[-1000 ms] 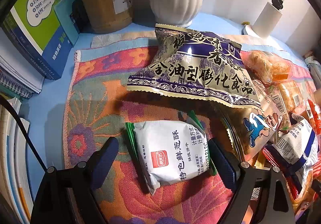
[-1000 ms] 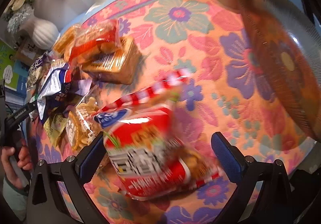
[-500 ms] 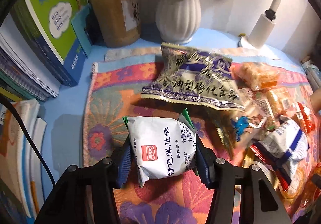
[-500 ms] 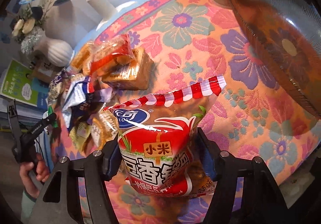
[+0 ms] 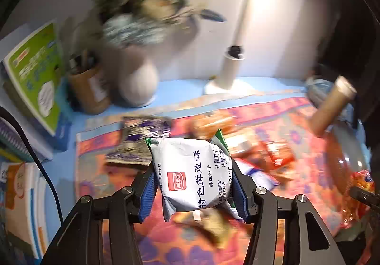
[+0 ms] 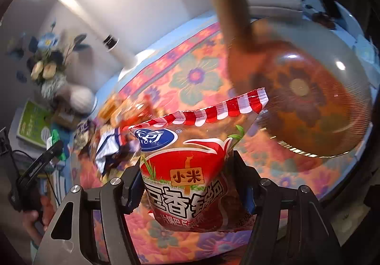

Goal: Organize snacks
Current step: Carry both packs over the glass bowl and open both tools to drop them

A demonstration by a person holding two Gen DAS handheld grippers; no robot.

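My left gripper (image 5: 193,190) is shut on a white snack packet (image 5: 191,171) with a red logo and green edges, held up above the floral cloth (image 5: 99,170). My right gripper (image 6: 190,196) is shut on a red snack bag (image 6: 190,170) with a red-and-white striped top, lifted above the cloth (image 6: 201,75). The rest of the snack pile (image 5: 261,153) lies blurred on the cloth behind the white packet; it also shows in the right wrist view (image 6: 118,122). The left gripper appears at the far left of the right wrist view (image 6: 40,160).
A clear glass bowl (image 6: 308,103) with a tall brown cylinder (image 6: 230,4) beside it stands at the right. A white vase (image 5: 139,84), pen holder (image 5: 89,89), lamp pole (image 5: 239,51) and books (image 5: 35,70) line the back and left.
Both grippers closed on their packets and have lifted them up from the cloth. The views now tilt upward and show more wall and lamp.
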